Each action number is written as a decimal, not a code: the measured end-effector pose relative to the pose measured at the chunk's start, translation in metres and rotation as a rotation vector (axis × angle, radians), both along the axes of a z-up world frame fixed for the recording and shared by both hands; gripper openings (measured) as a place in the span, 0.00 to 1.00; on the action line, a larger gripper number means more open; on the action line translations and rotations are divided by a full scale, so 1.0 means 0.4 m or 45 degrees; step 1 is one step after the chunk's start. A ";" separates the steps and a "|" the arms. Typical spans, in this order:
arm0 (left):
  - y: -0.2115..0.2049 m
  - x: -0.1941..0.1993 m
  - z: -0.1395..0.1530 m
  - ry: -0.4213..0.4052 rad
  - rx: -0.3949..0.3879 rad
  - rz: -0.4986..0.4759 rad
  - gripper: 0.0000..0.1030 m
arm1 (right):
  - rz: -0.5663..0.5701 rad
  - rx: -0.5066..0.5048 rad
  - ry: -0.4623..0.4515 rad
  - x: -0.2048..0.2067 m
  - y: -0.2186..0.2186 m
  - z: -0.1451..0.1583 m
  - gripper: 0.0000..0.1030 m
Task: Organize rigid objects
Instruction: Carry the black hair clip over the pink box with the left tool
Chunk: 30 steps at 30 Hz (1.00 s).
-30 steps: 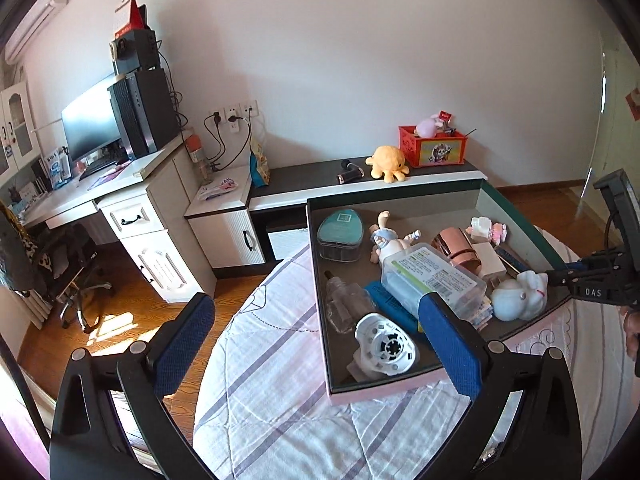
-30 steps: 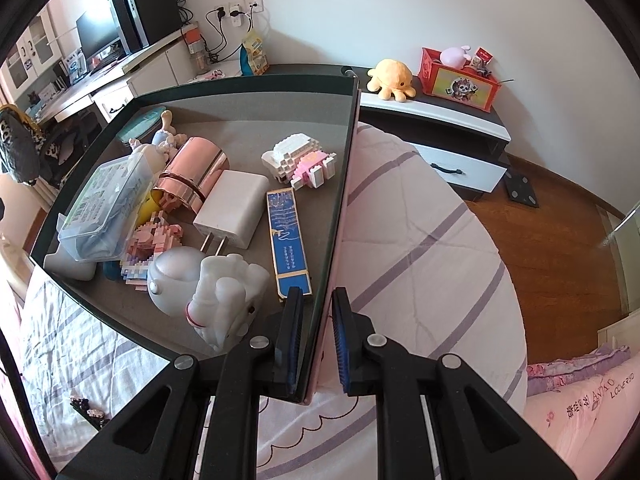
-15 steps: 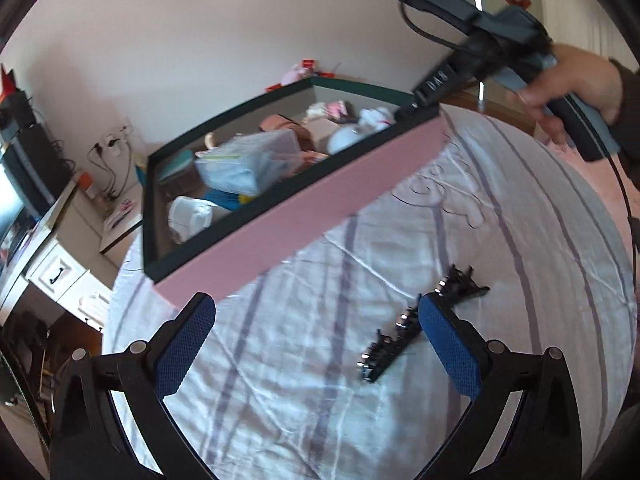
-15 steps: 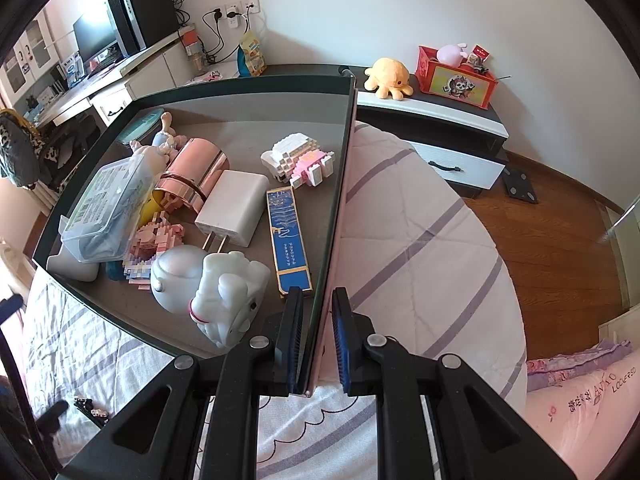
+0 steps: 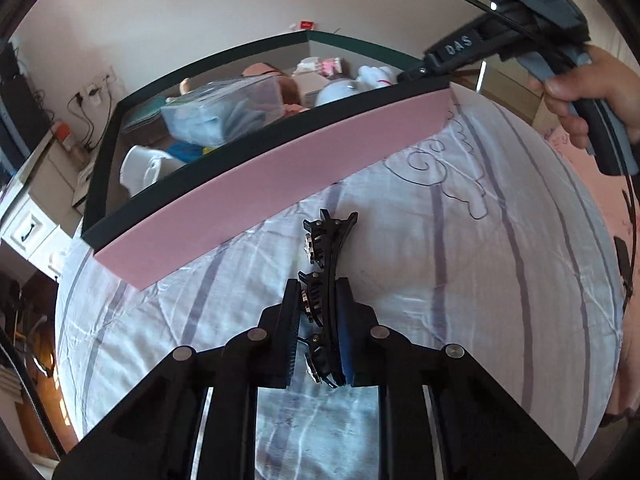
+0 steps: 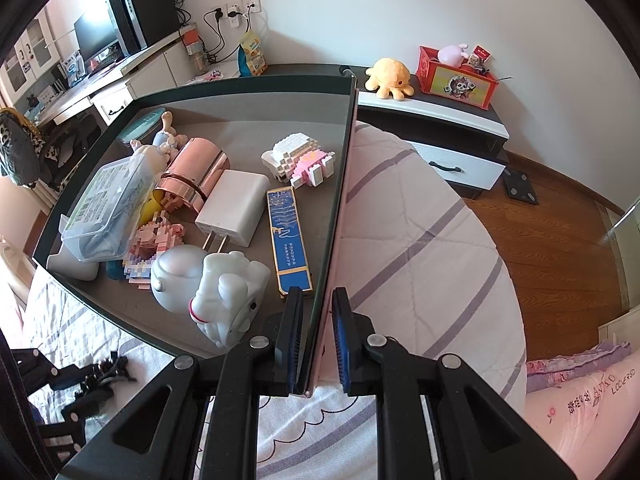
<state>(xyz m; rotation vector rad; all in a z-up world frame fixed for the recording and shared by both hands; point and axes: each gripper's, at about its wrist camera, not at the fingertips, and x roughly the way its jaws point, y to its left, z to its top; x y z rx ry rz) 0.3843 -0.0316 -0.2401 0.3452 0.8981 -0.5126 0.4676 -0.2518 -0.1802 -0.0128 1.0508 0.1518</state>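
The right claw (image 6: 314, 340) clamps the pink box (image 6: 336, 216) wall.

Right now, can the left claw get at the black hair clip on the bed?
Probably yes. The left claw already has its pads on either side of the black hair clip, with only bare bedsheet around it. The pink box lies behind and apart, held at its wall by the right claw.

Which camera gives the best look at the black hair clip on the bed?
The left wrist view. There the black hair clip lies lengthwise on the striped sheet, with the left gripper closed around its near end. The right wrist view shows only a dark, partly hidden piece of it at the lower left edge.
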 end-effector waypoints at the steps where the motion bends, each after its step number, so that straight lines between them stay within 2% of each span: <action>1: 0.013 0.002 0.000 -0.004 0.005 0.029 0.16 | 0.000 -0.004 0.000 0.000 0.001 0.000 0.14; 9: 0.134 0.022 0.000 -0.010 0.042 0.282 0.16 | -0.003 -0.006 0.000 -0.002 0.001 0.000 0.14; 11: 0.163 0.022 0.005 -0.002 0.005 0.326 0.16 | -0.004 -0.007 0.001 -0.003 0.001 0.000 0.14; 15: 0.188 0.019 0.009 -0.016 0.022 0.393 0.16 | -0.005 -0.012 0.000 -0.004 0.002 0.000 0.14; 23: 0.217 0.032 0.001 -0.003 0.026 0.458 0.16 | -0.006 -0.011 0.000 -0.005 0.003 0.000 0.14; 30: 0.222 0.013 0.029 -0.059 -0.006 0.488 0.16 | -0.005 -0.011 -0.001 -0.011 0.007 -0.002 0.14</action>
